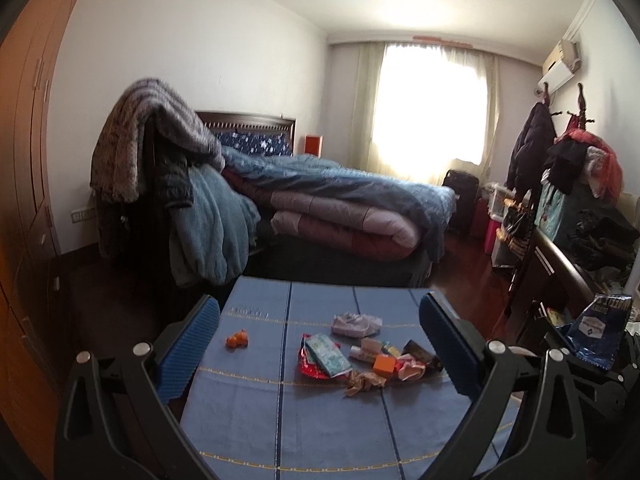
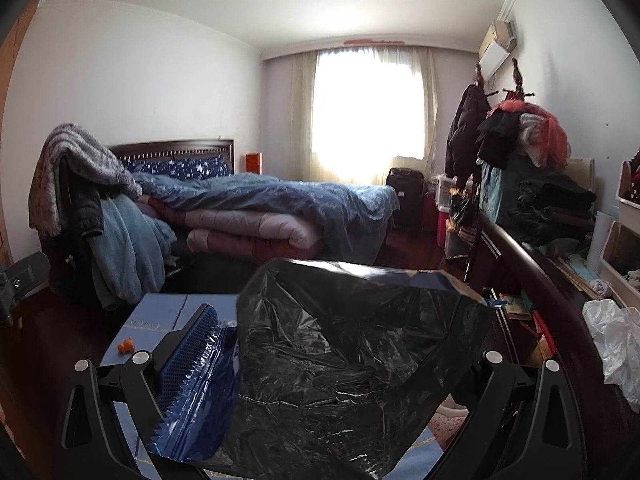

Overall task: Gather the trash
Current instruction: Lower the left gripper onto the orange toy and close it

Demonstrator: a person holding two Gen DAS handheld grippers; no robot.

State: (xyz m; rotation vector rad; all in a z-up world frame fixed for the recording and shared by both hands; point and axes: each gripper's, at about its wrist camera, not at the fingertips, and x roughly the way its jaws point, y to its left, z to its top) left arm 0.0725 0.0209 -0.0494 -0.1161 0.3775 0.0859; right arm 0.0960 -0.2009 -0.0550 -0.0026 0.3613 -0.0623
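A heap of trash (image 1: 368, 360) lies on the blue table (image 1: 256, 420): a red and green wrapper (image 1: 324, 358), a crumpled white tissue (image 1: 356, 324), an orange box (image 1: 384, 365), a crumpled brown paper (image 1: 364, 383). An orange peel (image 1: 237, 340) lies apart at the left, also in the right wrist view (image 2: 126, 346). My left gripper (image 1: 320, 344) is open and empty above the heap. A blue foil snack bag (image 2: 352, 360), its silver inside facing me, fills my right gripper (image 2: 320, 360); it shows at the right in the left wrist view (image 1: 600, 328). Its right finger is hidden.
A bed (image 1: 340, 204) with piled quilts stands beyond the table. A chair draped with blankets (image 1: 160, 172) is at the left. A dark dresser (image 2: 540, 264) with clothes and a white plastic bag (image 2: 616, 340) runs along the right wall.
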